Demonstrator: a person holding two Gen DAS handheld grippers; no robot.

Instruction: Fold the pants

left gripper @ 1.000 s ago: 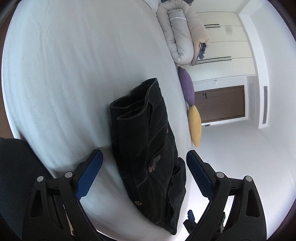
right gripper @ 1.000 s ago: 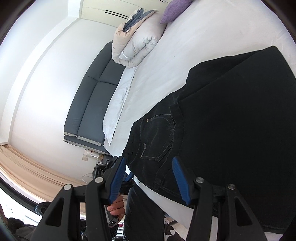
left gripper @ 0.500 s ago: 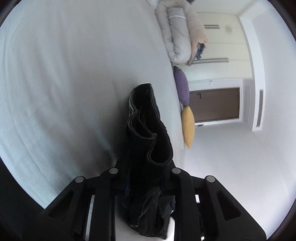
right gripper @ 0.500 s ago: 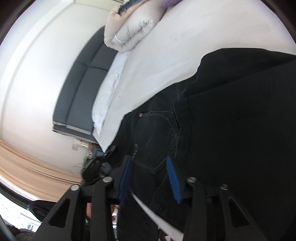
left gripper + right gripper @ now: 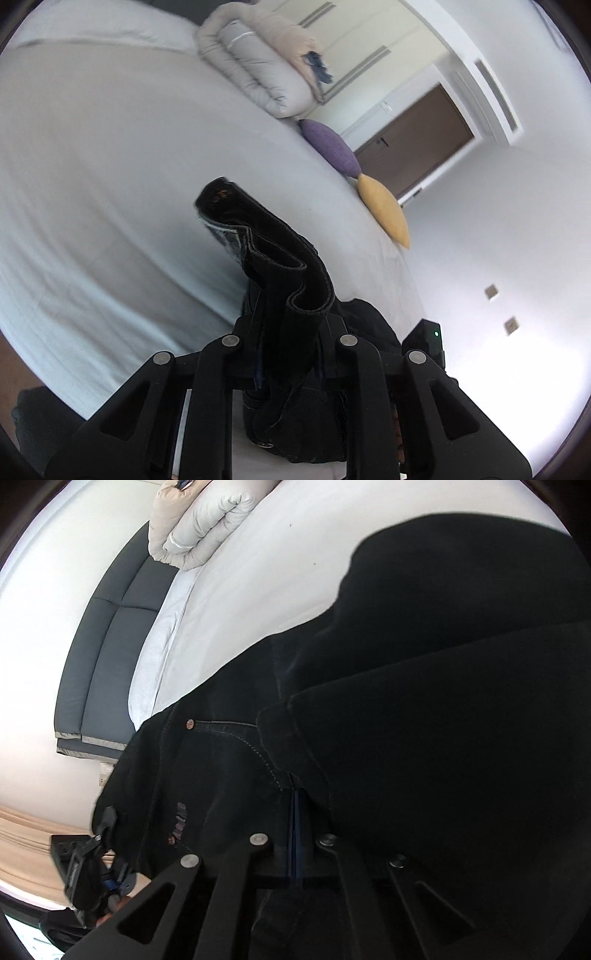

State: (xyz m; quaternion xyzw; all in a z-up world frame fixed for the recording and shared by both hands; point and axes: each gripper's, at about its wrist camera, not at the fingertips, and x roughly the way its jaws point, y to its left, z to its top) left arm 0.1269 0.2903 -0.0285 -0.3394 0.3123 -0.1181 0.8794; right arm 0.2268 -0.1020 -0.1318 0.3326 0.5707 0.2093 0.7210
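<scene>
The black pants [image 5: 280, 280] are folded into a thick bundle and held up off the white bed [image 5: 110, 166]. My left gripper [image 5: 290, 354] is shut on one end of the bundle, whose layered edges stick up between the fingers. In the right wrist view the pants [image 5: 424, 701] fill most of the frame, with a rivet and pocket seam showing. My right gripper [image 5: 297, 834] is shut on the fabric, its blue pads pressed together with a thin edge of cloth between them. The left gripper [image 5: 88, 867] shows at the lower left of that view.
A rolled beige duvet [image 5: 258, 66] lies at the far end of the bed, with a purple cushion [image 5: 330, 151] and a yellow cushion [image 5: 384, 210] along the right edge. A dark sofa [image 5: 110, 646] stands beyond the bed. A brown door [image 5: 413, 144] is behind.
Both grippers were open over the flat folded pants. They have closed on the pants and lifted them off the bed, so the fabric now bunches upright between the left fingers.
</scene>
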